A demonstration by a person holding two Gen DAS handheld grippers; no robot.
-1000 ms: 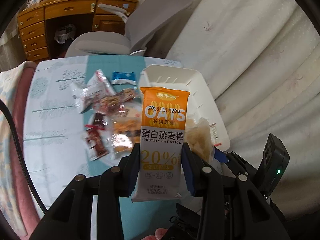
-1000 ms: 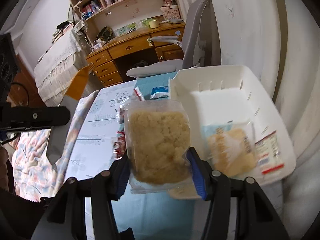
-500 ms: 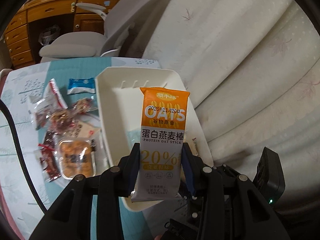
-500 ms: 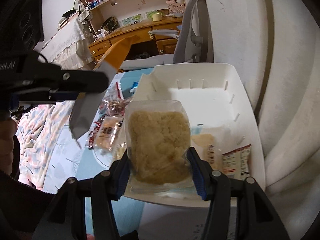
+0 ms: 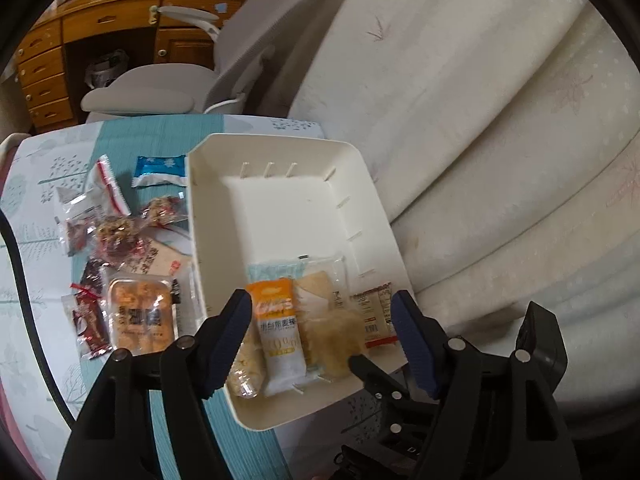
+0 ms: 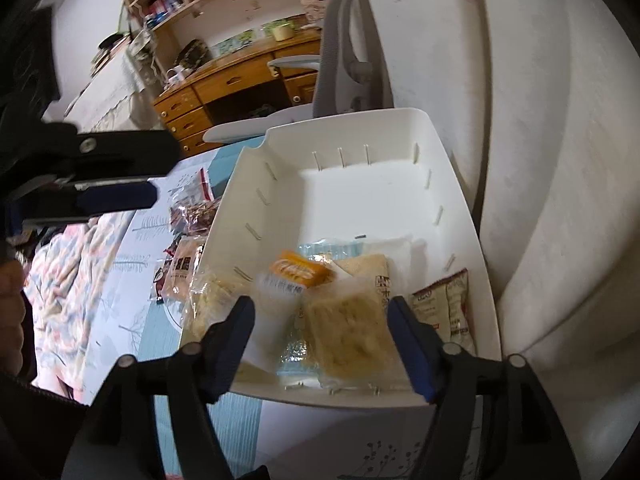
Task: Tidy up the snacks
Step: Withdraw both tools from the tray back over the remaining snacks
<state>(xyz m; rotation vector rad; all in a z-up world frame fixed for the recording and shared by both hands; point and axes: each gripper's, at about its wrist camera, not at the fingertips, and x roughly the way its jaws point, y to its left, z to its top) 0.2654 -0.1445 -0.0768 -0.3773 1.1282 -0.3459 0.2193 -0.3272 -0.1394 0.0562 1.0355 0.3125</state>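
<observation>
so, both grippers hang above the near end of the white rectangular plastic bin [image 5: 280, 196], pointing steeply down into it.

left gripper [image 5: 322, 334]: jaws have just been opening and stand wide; pads touch nothing. the orange-and-white oat stick wrapper [image 5: 278, 332] lies between them but free, blurred, in the bin at about 6 o'clock in the left wrist view. released.

right gripper [image 6: 320, 342]: jaws have just been opening too; the clear bag of pale crumbly snack [image 6: 352, 332] sits between the pads without contact, down in the bin at 6 o'clock. released.

already in the bin, all crowded at the near end: the oat stick, the crumbly bag, a flat clear packet with a pale wafer and light blue edge [image 5: 320, 292], a small tan sachet with red trim [image 5: 374, 316] at the 4 o'clock corner, and a clear packet of pale lumps [image 5: 244, 364] against the left wall. far half of the bin is bare.

left to do: a loose pile on the teal-and-white patterned tablecloth [image 5: 48, 280], at 9 o'clock from the bin — a blue-and-white foil packet [image 5: 160, 171], several clear packets with brown and red contents [image 5: 116, 232], a tray pack of orange biscuits [image 5: 140, 316], a dark red wrapper [image 5: 88, 316].

judgement: roughly halfway; next is a return to the pile for another pair.
</observation>
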